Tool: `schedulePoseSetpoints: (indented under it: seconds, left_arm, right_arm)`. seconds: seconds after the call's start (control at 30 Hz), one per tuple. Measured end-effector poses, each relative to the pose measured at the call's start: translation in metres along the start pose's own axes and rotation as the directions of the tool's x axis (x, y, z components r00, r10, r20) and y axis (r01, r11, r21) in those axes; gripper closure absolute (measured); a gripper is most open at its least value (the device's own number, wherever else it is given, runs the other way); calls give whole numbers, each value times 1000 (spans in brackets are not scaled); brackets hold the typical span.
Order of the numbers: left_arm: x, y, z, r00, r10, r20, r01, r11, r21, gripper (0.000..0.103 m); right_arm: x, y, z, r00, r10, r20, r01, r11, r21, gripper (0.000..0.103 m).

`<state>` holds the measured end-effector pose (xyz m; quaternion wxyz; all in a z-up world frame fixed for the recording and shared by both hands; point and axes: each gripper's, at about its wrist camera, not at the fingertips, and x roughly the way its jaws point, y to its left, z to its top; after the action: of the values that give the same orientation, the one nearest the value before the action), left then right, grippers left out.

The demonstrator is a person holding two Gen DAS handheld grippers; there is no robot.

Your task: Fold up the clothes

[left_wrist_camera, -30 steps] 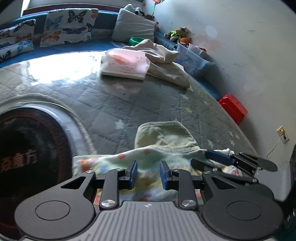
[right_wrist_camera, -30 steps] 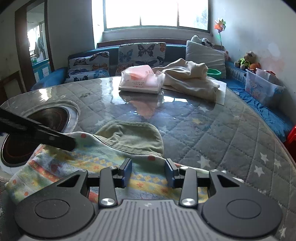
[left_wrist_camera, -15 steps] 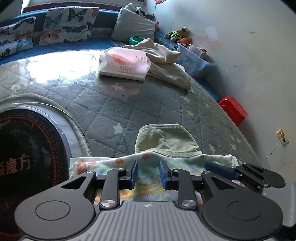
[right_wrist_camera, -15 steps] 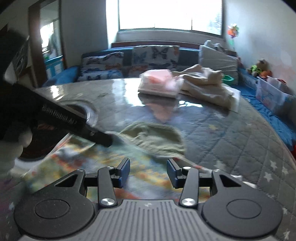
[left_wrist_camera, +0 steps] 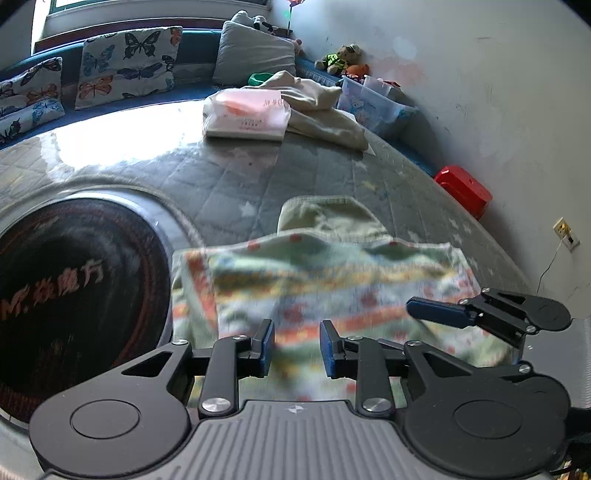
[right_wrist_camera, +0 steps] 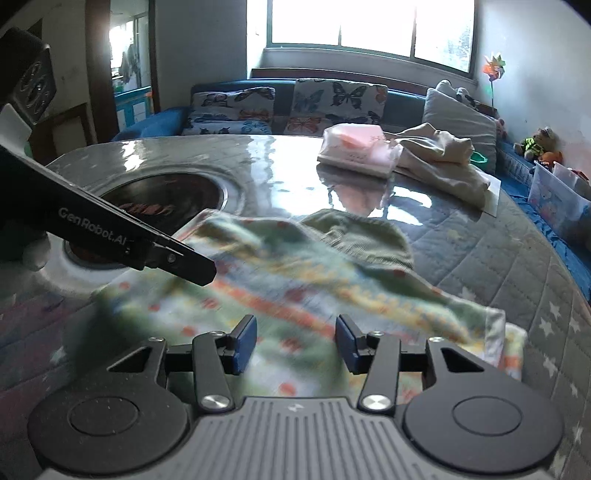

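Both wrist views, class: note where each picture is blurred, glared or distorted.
Left wrist view: the floral patterned cloth is smeared by motion, while the left gripper stays sharp; sunlight whitens the far quilted grey table cover. Right wrist view: the cloth blurs again, the window is blown out, and the fisheye bends the table's edge.

Ahead of the left gripper [left_wrist_camera: 294,349], bare grey quilted tabletop [left_wrist_camera: 236,184] is lying open; farther ahead, a pink plastic-wrapped tissue pack [left_wrist_camera: 246,116] and crumpled cream cloth [left_wrist_camera: 321,110] are blocking passage.
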<state>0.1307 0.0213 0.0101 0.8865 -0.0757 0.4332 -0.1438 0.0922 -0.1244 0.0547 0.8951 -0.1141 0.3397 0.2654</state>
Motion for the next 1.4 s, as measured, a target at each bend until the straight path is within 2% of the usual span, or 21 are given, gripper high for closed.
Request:
schedulePoseSetpoints:
  seconds: [0.2,0.6,0.8,0.87,0.93,0.97,1.03,1.07,1.1,1.17,1.3,1.4]
  left_arm:
    - [-16,-3,-23,1000,19,21,-20,1000,22,72]
    - [-36,6,-42,999,31,41,-30,999,-34,67]
    - [-45,7,-48,998,51,41,-48,997,-66,56]
    - [-48,6,-50,997,67,39,-64,995,-73,44]
    - [-50,7,-53,996,81,37,-78,994,-80,42]
    - [-51,8,-54,996,88,36,-84,993,-84,37]
    - [-54,10,-56,994,103,36,-99,991,-95,31]
    - [-55,11,-57,993,111,39,-107,989,-98,28]
    - [-57,12,-59,992,120,41,-115,988,-103,26]
    - [-61,14,-61,989,139,44,-134,985,-110,13]
    - [-67,15,-65,984,169,55,-163,980,-113,7]
    - [-69,17,-68,981,187,55,-179,977,-117,3]
  right_arm:
    - [-21,10,-15,1000,1,10,-1,1000,-9,54]
    - [-47,-12,-43,999,-51,2,51,993,105,53]
    - [-51,-20,-50,997,-78,-14,79,988,132,52]
    - [-53,-20,-47,997,-80,-3,80,988,132,50]
    - [-55,-18,-43,997,-72,18,69,988,135,44]
    - [-56,-17,-41,997,-68,26,64,989,134,41]
    - [-54,-13,-36,998,-60,36,55,991,125,30]
    - [-54,-10,-34,998,-54,40,49,992,120,22]
    - [-53,-7,-32,998,-49,43,44,993,114,20]
    - [-51,-2,-29,998,-38,50,32,994,103,17]
    - [-49,6,-23,998,-28,60,23,996,82,2]
    - [-48,13,-19,998,-23,66,18,998,63,0]
